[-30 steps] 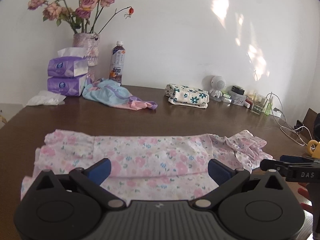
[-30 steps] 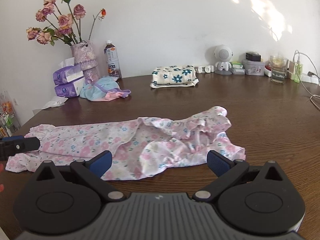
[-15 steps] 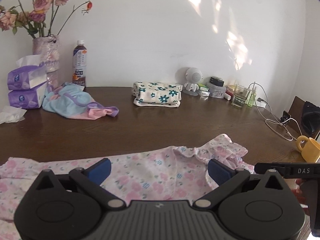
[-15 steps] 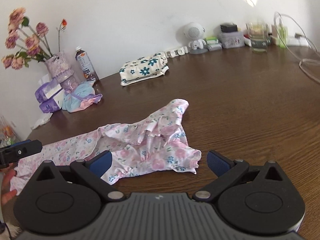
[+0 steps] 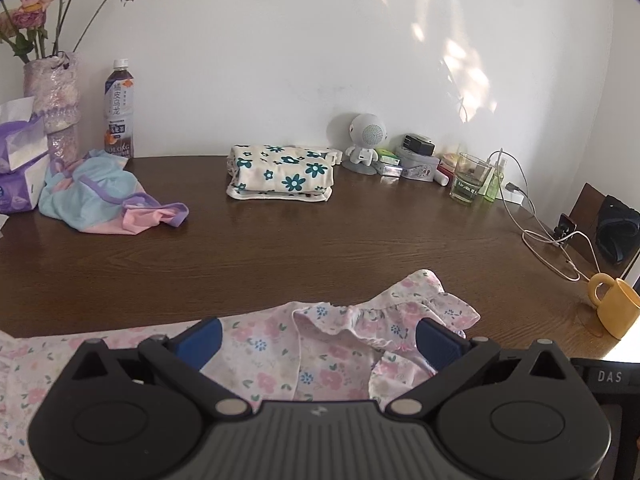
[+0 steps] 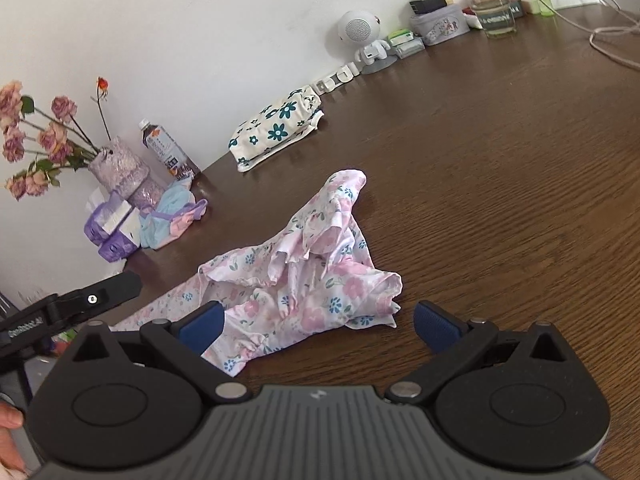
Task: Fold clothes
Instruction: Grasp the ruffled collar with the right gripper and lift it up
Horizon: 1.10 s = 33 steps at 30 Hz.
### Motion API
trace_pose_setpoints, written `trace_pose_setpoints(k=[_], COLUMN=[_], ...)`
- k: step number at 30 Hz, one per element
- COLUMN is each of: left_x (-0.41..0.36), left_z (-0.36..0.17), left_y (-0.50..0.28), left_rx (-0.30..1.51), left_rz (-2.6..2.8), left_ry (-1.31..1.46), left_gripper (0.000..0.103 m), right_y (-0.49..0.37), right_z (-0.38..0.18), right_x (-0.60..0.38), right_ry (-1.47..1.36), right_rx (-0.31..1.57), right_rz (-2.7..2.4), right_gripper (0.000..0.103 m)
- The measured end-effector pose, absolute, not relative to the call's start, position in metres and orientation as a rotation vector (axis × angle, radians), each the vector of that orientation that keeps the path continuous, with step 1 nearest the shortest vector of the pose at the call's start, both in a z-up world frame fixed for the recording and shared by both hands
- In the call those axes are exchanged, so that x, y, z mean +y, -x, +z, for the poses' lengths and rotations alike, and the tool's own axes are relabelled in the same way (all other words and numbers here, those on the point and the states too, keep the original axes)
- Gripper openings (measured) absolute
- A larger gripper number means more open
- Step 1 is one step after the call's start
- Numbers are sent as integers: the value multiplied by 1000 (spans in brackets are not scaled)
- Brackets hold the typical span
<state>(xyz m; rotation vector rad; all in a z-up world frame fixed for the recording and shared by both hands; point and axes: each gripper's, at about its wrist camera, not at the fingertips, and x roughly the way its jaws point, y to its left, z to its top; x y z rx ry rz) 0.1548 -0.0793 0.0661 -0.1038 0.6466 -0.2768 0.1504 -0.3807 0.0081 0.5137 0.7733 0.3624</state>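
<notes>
A pink floral garment [image 6: 320,280], perhaps a child's ruffled top, lies rumpled just ahead of both grippers' fingers.

Wood table [image 5: 320,248] — pink floral garment [image 6: 304,276], folded cloth [image 5: 280,178], mug [image 5: 614,304].

three garments [image 5: 340,344] [image 5: 280,178] [image 5: 108,200], one bottle [image 5: 119,110], one glass [image 5: 468,178], one yellow mug [image 5: 614,306]

Garment [image 5: 344,344] on table [image 5: 320,248]; folded cloth [image 5: 280,178] behind.
</notes>
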Motion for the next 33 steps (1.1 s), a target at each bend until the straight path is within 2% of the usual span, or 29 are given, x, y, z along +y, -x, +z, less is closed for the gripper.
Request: trace_pose_setpoints(k=[14, 23, 28, 31, 33], left_x=[-99, -107, -105, -104, -103], left_z=[46, 40, 35, 33, 31], left_y=[-208, -222, -228, -231, -233], left_rx=[774, 752, 750, 749, 748], left_rz=[-441, -357, -354, -352, -350], left_ry=[238, 133, 132, 131, 130], left_gripper=[103, 103, 93, 93, 93], right_y=[-177, -195, -194, -196, -198], right_z=[-5, -9, -10, -12, -15], right_x=[-382, -380, -379, -379, -379], right_ry=[-769, -836, -841, -841, -848], right_rx=[755, 729, 708, 703, 707], right_rz=[347, 295, 281, 273, 277], right_gripper=[103, 103, 101, 93, 79])
